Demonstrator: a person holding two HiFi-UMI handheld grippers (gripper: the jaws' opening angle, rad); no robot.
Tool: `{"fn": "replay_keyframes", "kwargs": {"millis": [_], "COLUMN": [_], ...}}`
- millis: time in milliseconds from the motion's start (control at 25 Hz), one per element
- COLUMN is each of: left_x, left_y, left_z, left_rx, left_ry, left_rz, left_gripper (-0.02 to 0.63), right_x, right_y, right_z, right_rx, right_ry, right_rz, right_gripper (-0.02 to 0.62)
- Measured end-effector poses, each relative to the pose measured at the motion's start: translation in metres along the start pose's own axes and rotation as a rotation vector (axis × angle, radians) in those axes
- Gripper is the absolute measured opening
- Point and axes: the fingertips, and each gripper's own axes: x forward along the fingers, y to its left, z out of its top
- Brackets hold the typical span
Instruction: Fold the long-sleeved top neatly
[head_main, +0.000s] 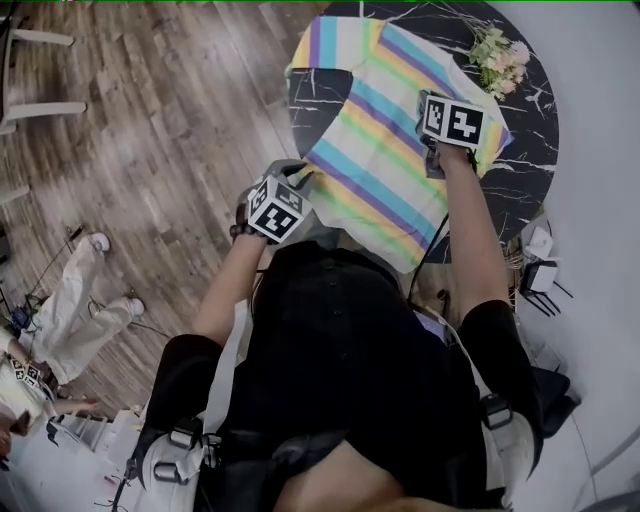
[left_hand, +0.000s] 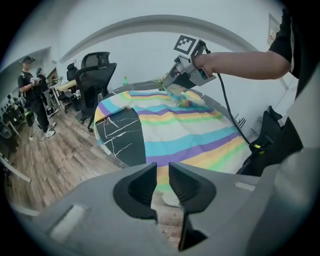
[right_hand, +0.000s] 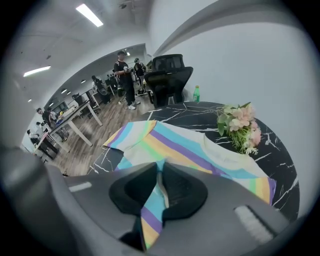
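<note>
Top (head_main: 385, 150) lies spread and mostly flat on the table (head_main: 320, 100), upper centre of the head view, its hem overhanging the lower edge. Right gripper (right_hand: 159, 182) pinches a striped edge. Left gripper (left_hand: 161, 182), jaws nearly together, appears to nip the hem. Judged early: 0 neat folds show, all folding remains.

Striped top (left_hand: 185, 135) — across black table (left_hand: 122, 135)

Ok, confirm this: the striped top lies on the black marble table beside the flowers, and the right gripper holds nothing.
Not quite: the right gripper is shut on a fold of the striped top, as the right gripper view shows. The rest stands.
</note>
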Motion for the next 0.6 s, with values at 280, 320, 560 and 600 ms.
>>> {"fn": "replay_keyframes", "kwargs": {"millis": [280, 320, 560, 600], "left_x": [-0.006, -0.006, 0.002, 0.004], "left_y": [0.008, 0.008, 0.0, -0.002], "left_z": [-0.009, -0.009, -0.001, 0.003], "left_rx": [-0.005, -0.003, 0.033, 0.045], "left_ry": [0.009, 0.011, 0.012, 0.012], "left_rz": [0.004, 0.004, -0.024, -0.03], "left_gripper": [0.081, 0.08, 0.08, 0.08], "right_x": [0.009, 0.007, -0.01, -0.013], "right_y": [0.031, 0.037, 0.059, 0.062], "right_z": [0.016, 0.017, 0.001, -0.001], "right_rx": [0.024, 0.024, -0.053, -0.066], "right_ry": [-0.073, -0.086, -0.134, -0.142], "right_rz": [0.068, 0.093, 0.199, 0.216], "right_gripper": [0.109, 0.141, 0.256, 0.265]}}
